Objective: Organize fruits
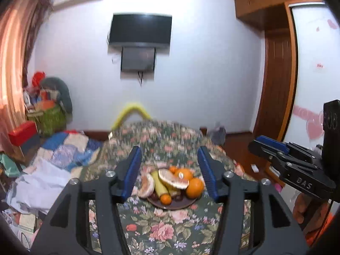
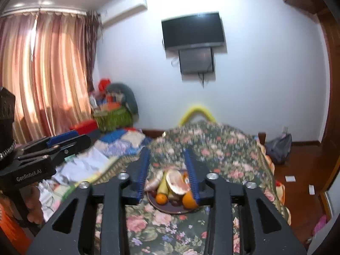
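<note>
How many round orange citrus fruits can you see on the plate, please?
4: a small orange at the plate's near edge, a large one right, a stickered one behind, another farthest back. More may be hidden.

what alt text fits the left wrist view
A plate piled with oranges, a banana and cut pomelo sits on a floral bedspread, framed by the open left gripper. The right gripper shows at the right edge.
</note>
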